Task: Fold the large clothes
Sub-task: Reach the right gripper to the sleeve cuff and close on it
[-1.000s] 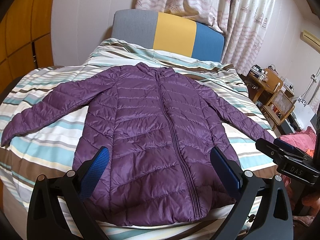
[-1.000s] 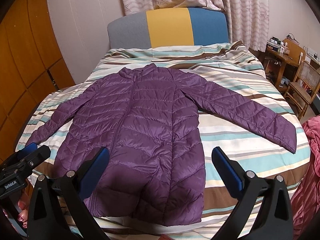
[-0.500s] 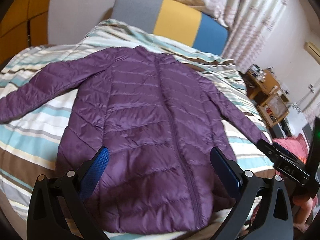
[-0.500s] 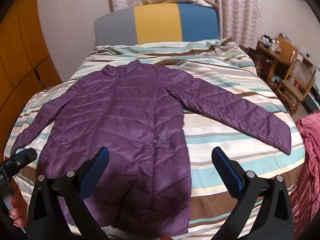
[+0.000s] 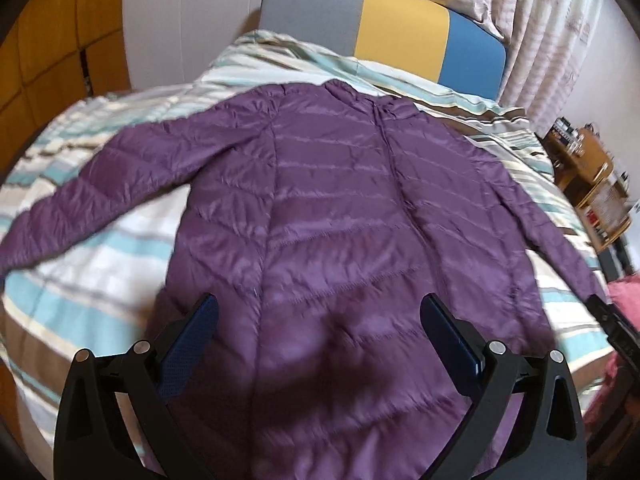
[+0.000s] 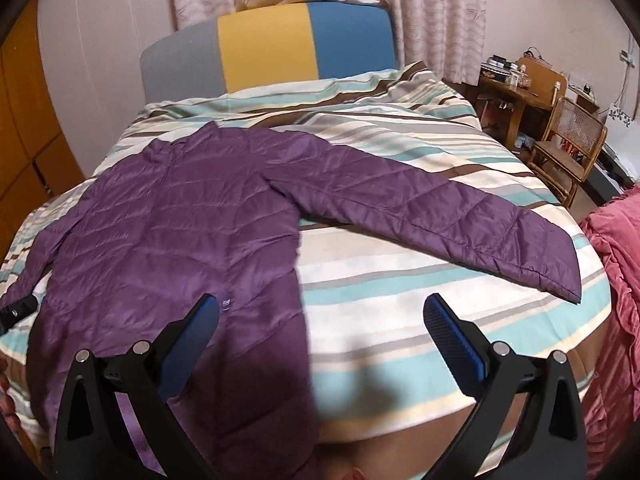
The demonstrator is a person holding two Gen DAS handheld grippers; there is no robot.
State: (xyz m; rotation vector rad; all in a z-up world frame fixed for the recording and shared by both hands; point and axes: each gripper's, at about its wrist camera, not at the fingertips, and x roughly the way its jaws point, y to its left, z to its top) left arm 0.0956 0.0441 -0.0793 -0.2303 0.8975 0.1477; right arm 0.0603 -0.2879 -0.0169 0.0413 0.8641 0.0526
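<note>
A purple quilted jacket [image 5: 340, 208] lies flat and zipped on the striped bed, both sleeves spread out, collar toward the headboard. My left gripper [image 5: 318, 320] hovers open above the jacket's lower body, nothing between its blue pads. In the right wrist view the jacket [image 6: 172, 232] fills the left half, and its right sleeve [image 6: 440, 216] stretches across the bedspread to the right. My right gripper [image 6: 320, 316] hangs open over the jacket's right hem edge and the bare bedspread, holding nothing. The tip of the other gripper [image 6: 18, 308] shows at the far left.
The striped bedspread [image 6: 400, 280] covers the bed, with a grey, yellow and blue headboard [image 6: 280, 48] behind. A wooden desk [image 6: 516, 88] and chair [image 6: 568, 144] stand at the right. A pink cloth [image 6: 616, 264] hangs off the bed's right side. Wooden cupboards [image 5: 48, 56] line the left wall.
Both grippers have moved in closer and lower over the bed. The right view has swung rightward toward the right sleeve. The jacket lies unmoved, and both grippers stay open.
</note>
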